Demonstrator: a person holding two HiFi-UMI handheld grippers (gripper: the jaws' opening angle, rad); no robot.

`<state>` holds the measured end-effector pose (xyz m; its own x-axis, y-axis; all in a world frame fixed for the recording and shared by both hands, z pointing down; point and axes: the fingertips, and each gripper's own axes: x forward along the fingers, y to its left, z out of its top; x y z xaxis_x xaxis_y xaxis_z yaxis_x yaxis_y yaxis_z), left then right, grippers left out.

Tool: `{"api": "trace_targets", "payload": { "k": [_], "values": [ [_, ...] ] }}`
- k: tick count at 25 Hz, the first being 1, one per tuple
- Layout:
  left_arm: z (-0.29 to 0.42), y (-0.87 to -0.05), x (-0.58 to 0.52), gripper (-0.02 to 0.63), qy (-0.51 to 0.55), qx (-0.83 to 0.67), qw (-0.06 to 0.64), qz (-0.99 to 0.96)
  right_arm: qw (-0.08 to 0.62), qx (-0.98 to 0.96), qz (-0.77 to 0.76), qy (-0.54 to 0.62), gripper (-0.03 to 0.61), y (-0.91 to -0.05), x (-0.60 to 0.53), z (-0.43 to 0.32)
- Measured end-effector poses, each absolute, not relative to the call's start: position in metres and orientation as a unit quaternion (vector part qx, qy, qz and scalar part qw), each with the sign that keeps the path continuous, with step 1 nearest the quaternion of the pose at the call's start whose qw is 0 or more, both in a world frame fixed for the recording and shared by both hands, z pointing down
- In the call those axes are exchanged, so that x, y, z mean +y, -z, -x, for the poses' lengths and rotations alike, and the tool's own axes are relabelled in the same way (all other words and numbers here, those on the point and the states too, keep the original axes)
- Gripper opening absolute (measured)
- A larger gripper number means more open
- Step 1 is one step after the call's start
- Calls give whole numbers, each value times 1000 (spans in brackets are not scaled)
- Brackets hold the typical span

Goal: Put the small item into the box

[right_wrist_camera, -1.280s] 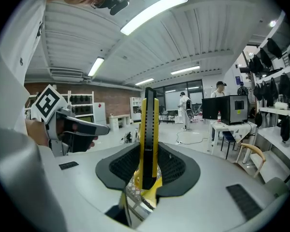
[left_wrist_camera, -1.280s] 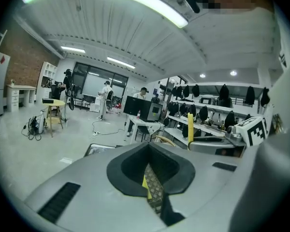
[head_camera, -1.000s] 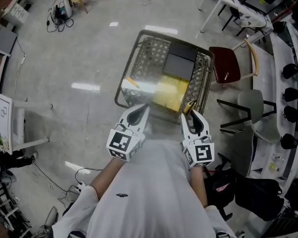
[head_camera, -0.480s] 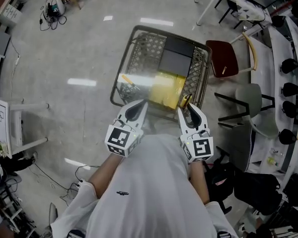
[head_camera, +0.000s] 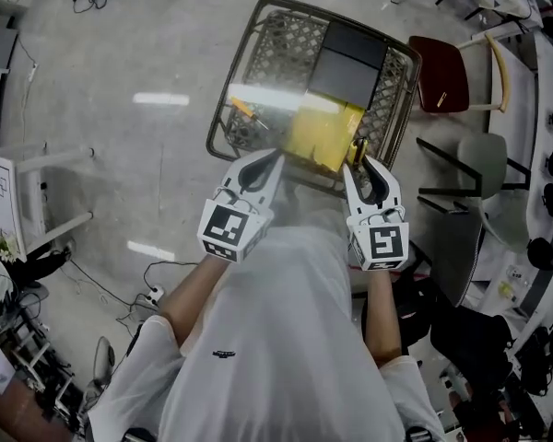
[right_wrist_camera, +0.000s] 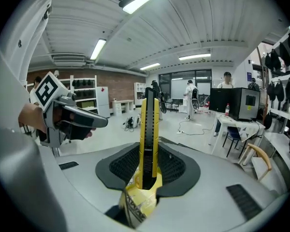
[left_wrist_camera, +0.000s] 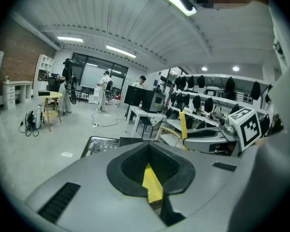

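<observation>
Right gripper [head_camera: 369,175] is clamped on the small item, a yellow utility knife [right_wrist_camera: 148,129]. It's slim hard plastic with a black ribbed slider down the middle, standing upright out of the jaws at centre of the right gripper view. I grip it at the butt end, probably so its length clears the jaws for a drop. Left gripper [head_camera: 256,171] has its jaws together. There's a thin yellow sliver at the seam, can't tell what. Both noses point toward the wire mesh basket [head_camera: 223,109], upper centre of the head view. Inside are a glossy yellow box [head_camera: 324,134] nearest me and dark flat boxes [head_camera: 348,58] behind. The knife isn't in any box yet.
</observation>
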<state>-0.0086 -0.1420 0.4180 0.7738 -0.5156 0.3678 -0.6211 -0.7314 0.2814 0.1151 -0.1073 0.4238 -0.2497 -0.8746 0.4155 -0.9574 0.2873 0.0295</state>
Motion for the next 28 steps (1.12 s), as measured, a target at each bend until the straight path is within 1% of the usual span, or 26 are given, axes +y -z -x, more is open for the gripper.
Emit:
{"api": "trace_targets", "payload": {
  "k": [5,10,24,28],
  "values": [
    [2,-436,-149,2,-138,-309,201,-919,228,-784,-565,-117,106,-470,-117,-111],
    [-1,-452,-153,2,-147,-314,202,-916,235,-784,-555,-150,106,-519,-118,-108],
    [-11,-498,-153,2,-163,-314,217,-910,303,-774,-516,-206,106,-642,-138,-113],
    [-14,-505,-157,2,-165,-314,216,-910,313,-763,-517,-229,106,-669,-147,-116]
  ]
}}
